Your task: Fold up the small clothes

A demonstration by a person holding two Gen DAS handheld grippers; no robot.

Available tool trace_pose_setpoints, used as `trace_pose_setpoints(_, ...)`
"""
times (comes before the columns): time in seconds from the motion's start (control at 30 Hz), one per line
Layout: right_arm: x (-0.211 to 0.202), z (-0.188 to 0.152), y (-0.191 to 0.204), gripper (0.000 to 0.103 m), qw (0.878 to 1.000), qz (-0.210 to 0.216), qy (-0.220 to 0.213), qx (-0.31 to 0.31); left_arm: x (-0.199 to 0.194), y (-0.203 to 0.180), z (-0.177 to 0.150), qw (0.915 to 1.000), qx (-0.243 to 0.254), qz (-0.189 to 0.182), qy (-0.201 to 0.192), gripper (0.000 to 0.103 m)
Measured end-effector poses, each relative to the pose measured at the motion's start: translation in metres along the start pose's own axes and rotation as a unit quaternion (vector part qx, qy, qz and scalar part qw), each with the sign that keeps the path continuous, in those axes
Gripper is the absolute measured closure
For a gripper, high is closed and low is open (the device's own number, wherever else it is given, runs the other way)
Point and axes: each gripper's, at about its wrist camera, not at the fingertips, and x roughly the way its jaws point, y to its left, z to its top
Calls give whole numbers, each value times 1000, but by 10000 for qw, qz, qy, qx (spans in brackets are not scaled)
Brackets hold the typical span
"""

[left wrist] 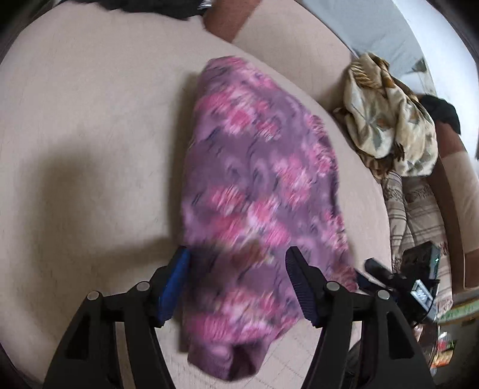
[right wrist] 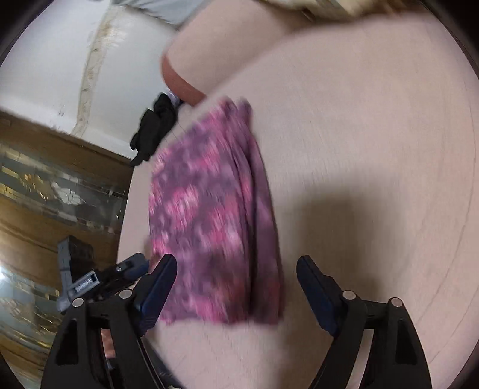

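Note:
A purple cloth with pink flowers [left wrist: 254,179] lies folded into a long strip on the beige cushion [left wrist: 89,119]; it is blurred in both views. My left gripper [left wrist: 237,252] hangs open over the strip's near end, and the pads do not press on the fabric. In the right wrist view the same cloth [right wrist: 209,209] lies close to the cushion's left edge. My right gripper [right wrist: 237,259] is open above that near end, its left finger [right wrist: 158,284] over the cloth's corner and its right finger over bare cushion [right wrist: 374,149].
A crumpled cream floral cloth [left wrist: 386,125] and a black garment [left wrist: 443,110] lie past the cushion's right edge, above striped fabric [left wrist: 413,209]. Dark clothing [left wrist: 155,7] sits at the far side. A black garment [right wrist: 152,128] hangs at the cushion's left edge, above the floor [right wrist: 45,194].

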Motion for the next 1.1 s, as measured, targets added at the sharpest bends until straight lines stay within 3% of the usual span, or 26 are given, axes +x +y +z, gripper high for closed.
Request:
trace_pose_setpoints(0.07,12,-6,-4,33,9998,-44,126,179,-4,12,-14,9997,-215,-31,-136,38)
trace_pose_setpoints(0.13,16,-6,-6,34,9996,-21,101,258,1,18,-21,9995,-285,-59,-106,39)
trace_pose_setpoints(0.17,18,-5,-5,41,9995,42,124,280,2,17,-23,9995,-258,-87,-130,39)
trace_pose_setpoints(0.2,20,-4,-5,55,9991,196,203,318,3,15,-25,9996,-222,-110,-134,42)
trace_pose_setpoints(0.23,29,-6,-7,62,9975,425,365,432,5,11,-27,9996,-200,-202,-77,58)
trace_pose_setpoints(0.27,36,-7,-9,78,9968,411,418,543,6,12,-30,9995,-222,-192,-66,66)
trace_pose_setpoints(0.3,42,-10,-11,82,9974,228,409,547,5,13,-31,9997,-200,-128,-83,80)
trace_pose_setpoints(0.33,43,-9,-7,85,9980,167,394,475,1,16,-32,9996,-199,-161,-86,88)
trace_pose_setpoints(0.4,31,-11,1,91,9986,83,293,436,-23,21,-33,9969,-521,-534,-239,90)
trace_pose_setpoints(0.53,-2,-35,31,92,9983,368,223,395,-72,18,-57,9958,-387,-663,-496,91)
trace_pose_setpoints(0.63,-14,-79,49,92,9988,311,315,200,-72,35,-83,9981,-416,-340,-303,89)
trace_pose_setpoints(0.73,6,-110,27,87,9967,431,404,559,-50,51,-99,9977,-658,155,4,77)
trace_pose_setpoints(0.83,14,-113,10,83,9939,653,294,843,-59,42,-100,9985,-411,337,-159,72)
trace_pose_setpoints(0.97,-11,-113,28,47,9996,145,-136,208,-61,31,-112,9975,-246,600,-295,66)
trace_pose_setpoints(1.1,-10,-124,32,47,10000,45,-79,-27,-58,23,-115,9962,-97,765,-397,64)
